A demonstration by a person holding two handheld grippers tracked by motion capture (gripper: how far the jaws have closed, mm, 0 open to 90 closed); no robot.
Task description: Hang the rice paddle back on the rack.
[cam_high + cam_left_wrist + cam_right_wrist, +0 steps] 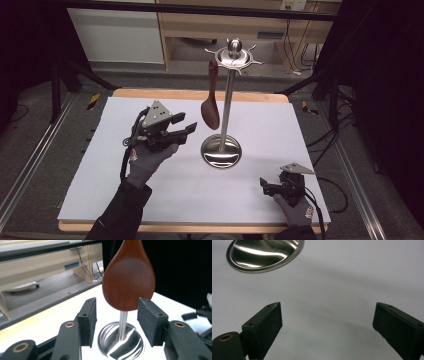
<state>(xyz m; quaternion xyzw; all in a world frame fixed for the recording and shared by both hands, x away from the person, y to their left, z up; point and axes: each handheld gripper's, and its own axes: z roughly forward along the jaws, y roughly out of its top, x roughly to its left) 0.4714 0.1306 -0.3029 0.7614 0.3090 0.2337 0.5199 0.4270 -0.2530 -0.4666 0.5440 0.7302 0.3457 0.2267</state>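
Above the white table [165,200], a wooden spoon [211,107] hangs bowl-down from a steel utensil stand [227,90], with the left tongs [185,131] raised just beside it.

The left tongs gape wide and grip nothing; in the left gripper view the spoon's bowl [128,277] sits between the two black pads [90,320], apart from both, with the stand's pole and round mirrored base [121,343] behind it. The spoon's handle reaches up to one of the arms at the stand's crown. The right tongs [266,187] rest low near the table's front right corner, well apart from the stand, also spread wide and empty; their own view looks across bare table to the base's rim [264,255].
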